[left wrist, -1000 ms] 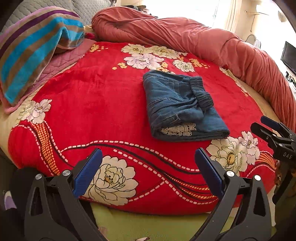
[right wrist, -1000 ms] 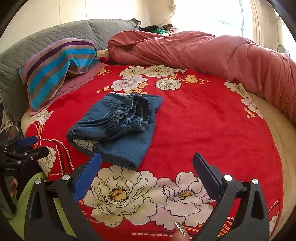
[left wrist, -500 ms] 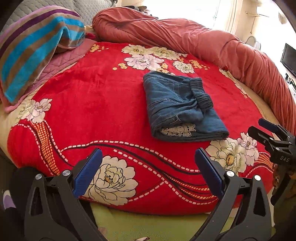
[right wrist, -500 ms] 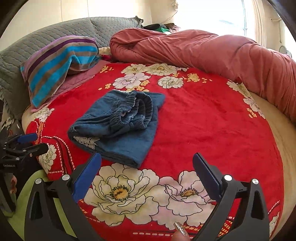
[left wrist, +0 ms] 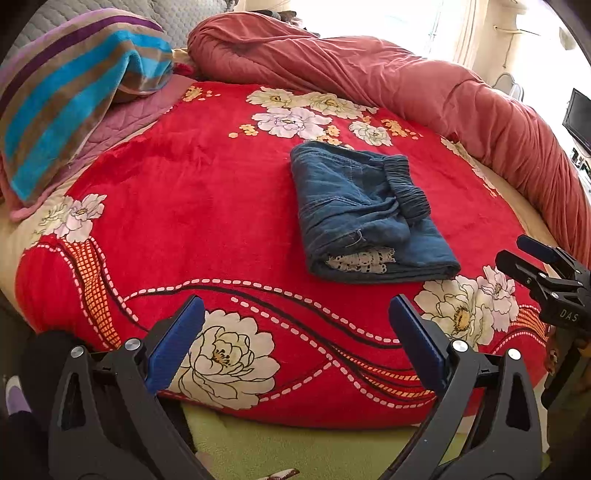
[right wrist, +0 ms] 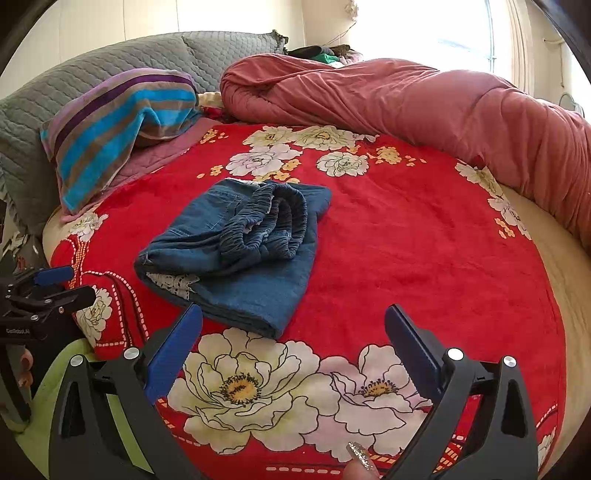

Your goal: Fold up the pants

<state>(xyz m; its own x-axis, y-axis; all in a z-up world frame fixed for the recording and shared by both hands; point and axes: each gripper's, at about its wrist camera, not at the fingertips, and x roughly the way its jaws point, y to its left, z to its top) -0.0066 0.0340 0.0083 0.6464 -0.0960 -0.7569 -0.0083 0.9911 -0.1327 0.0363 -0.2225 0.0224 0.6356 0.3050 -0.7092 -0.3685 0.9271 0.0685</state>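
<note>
— Right wrist view: folded pants (right wrist: 240, 251) lie centre-left, long axis towards lower right; right gripper (right wrist: 293, 345) gapes empty just beside their near edge.

— Left gripper (left wrist: 295, 338) gapes empty too; pants (left wrist: 365, 214) upper right, farther off.

Pants (left wrist: 364, 214) on blanket (left wrist: 207, 206); duvet (left wrist: 424, 88) behind, pillow (left wrist: 74, 92) prob. left.

I am looking into a bedroom in a home. A big round bed (right wrist: 554, 295) is wearing a red flower blanket (right wrist: 406, 258), a striped pillow (right wrist: 122, 122) is leaning on a grey padded headboard (right wrist: 110, 66), and sun is shining through a window (right wrist: 443, 29).
</note>
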